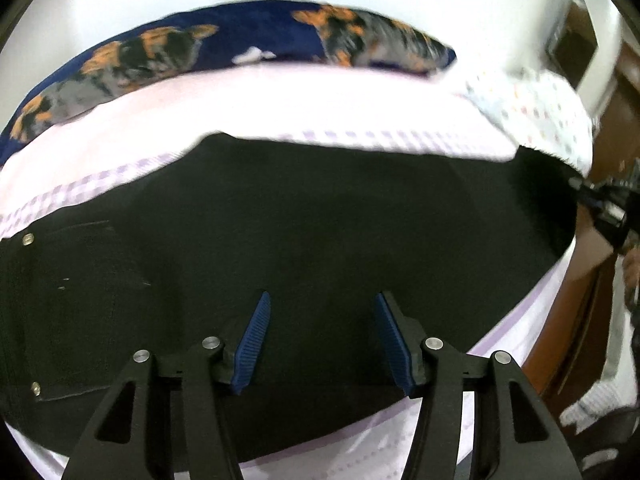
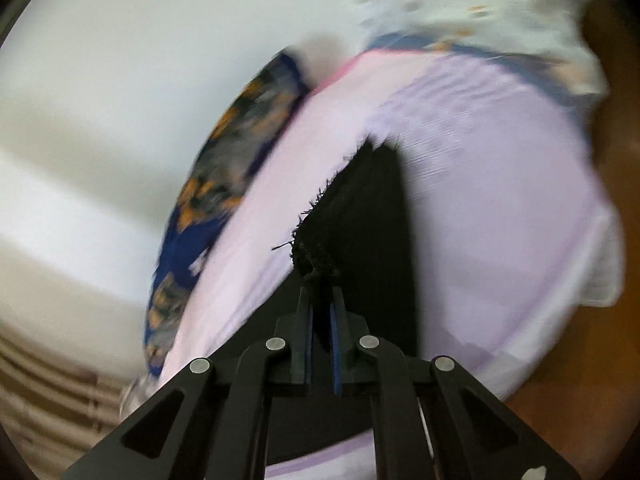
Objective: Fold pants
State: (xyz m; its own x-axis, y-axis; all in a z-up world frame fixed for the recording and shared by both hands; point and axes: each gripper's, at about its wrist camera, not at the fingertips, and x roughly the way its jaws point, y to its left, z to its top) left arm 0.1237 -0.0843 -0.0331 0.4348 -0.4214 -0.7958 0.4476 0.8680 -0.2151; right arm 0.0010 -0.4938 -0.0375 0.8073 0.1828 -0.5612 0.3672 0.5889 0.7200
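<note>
Black pants [image 1: 304,220] lie spread across a bed with a pale lilac sheet [image 1: 280,100]; a back pocket with rivets shows at the left. My left gripper [image 1: 322,300] is open just above the pants' near part, holding nothing. In the right wrist view my right gripper [image 2: 321,292] is shut on a frayed hem end of the black pants [image 2: 360,216] and lifts it off the sheet [image 2: 500,200]. The right gripper also shows at the far right of the left wrist view [image 1: 604,204].
A navy pillow with orange and grey print [image 1: 240,48] lies along the bed's far side by a white wall. A white dotted cloth [image 1: 536,112] lies at the far right corner. Brown wooden floor and furniture [image 1: 576,320] lie beyond the bed's right edge.
</note>
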